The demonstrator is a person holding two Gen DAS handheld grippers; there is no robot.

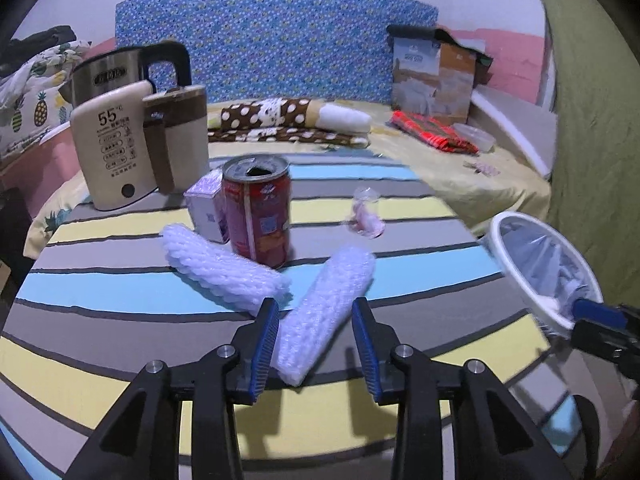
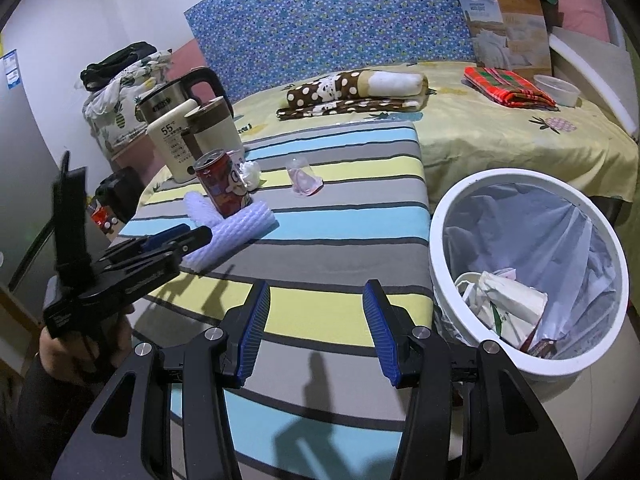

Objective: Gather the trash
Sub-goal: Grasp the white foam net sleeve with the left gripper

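My left gripper (image 1: 316, 308) is open, with its jaws on either side of the near end of a white foam net sleeve (image 1: 338, 288); the pads stand clear of it. That sleeve lies on the striped cloth (image 1: 120, 292). A second foam sleeve (image 1: 224, 268) lies to its left, in front of an opened red can (image 1: 260, 216) and a small white box (image 1: 206, 208). Further back sits a crumpled clear plastic cup (image 1: 366, 216). My right gripper (image 2: 317, 288) is open and empty over the stripes, left of a lined white bin (image 2: 440, 220) that holds paper scraps.
A steel kettle (image 1: 116, 76) and a cream appliance (image 1: 116, 148) stand at the back left. On the yellow sheet beyond lie a spotted blanket (image 2: 352, 92), a red checked cloth (image 2: 508, 88), a plastic tub (image 2: 556, 90) and a cardboard package (image 2: 508, 28).
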